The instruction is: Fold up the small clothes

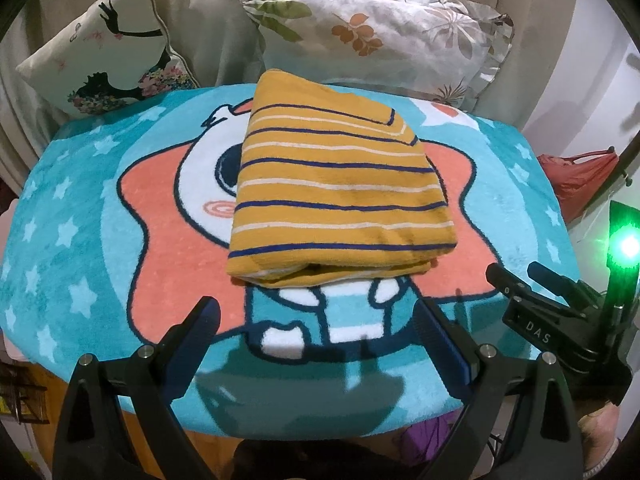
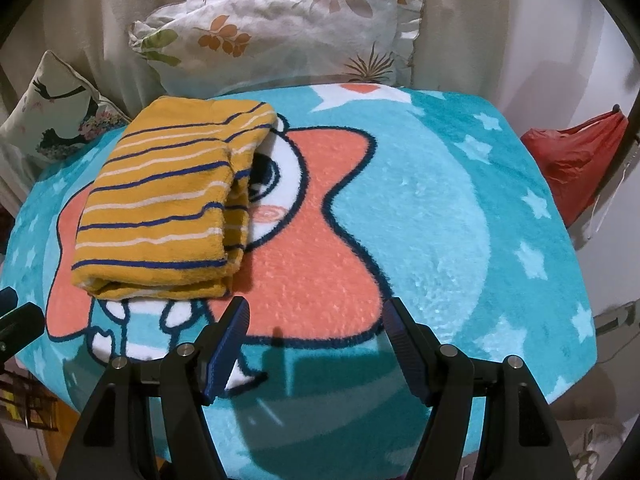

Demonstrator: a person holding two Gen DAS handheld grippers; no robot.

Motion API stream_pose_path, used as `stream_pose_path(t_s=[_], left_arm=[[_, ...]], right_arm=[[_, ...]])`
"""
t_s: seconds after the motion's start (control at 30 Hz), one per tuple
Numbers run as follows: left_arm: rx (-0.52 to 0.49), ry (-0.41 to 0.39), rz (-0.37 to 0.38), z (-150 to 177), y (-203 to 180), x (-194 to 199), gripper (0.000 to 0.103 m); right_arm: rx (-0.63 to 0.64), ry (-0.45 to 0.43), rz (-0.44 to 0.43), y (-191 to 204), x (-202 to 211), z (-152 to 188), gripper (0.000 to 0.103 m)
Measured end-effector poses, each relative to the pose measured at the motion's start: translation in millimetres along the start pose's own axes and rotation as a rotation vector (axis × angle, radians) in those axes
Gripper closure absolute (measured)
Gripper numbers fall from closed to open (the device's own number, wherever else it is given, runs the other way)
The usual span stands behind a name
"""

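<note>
So the yellow striped garment is folded into a chunky rectangle and sits flat on the teal cartoon blanket, right over the pink star and the white face in the print. From the left wrist view it's dead ahead at 12 o'clock; from the right wrist view it's off at about 10 o'clock.

Left tongs are spread wide with nothing in them, hanging just short of the garment's near edge, not touching it. Right tongs are wide and bare too, over plain blanket.

Floral pillow and a silhouette cushion lean behind the blanket, and a red bag sits at 2 o'clock.
</note>
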State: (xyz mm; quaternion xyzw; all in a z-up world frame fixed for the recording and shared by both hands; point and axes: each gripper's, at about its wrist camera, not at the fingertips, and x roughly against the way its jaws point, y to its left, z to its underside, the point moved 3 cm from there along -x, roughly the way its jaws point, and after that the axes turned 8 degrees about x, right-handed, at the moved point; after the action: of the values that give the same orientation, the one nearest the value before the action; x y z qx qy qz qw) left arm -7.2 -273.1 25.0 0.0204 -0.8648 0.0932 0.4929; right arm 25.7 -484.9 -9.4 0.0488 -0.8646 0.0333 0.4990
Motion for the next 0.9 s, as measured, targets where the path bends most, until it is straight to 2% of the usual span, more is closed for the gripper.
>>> stream_pose_path(t_s=[0.43,0.9], left_arm=[[0.03,0.002,-0.041,-5.3,4.7,-5.6,0.006],[0.071,0.011,-0.062,-5.5,15.4,-7.8,0.006]], right_arm=[[0.043,-0.001,-0.024,7.7,-11.8,-15.4,0.029],[0.123,-0.027,-0.066,34.6,-20.5,-39.7,0.028]])
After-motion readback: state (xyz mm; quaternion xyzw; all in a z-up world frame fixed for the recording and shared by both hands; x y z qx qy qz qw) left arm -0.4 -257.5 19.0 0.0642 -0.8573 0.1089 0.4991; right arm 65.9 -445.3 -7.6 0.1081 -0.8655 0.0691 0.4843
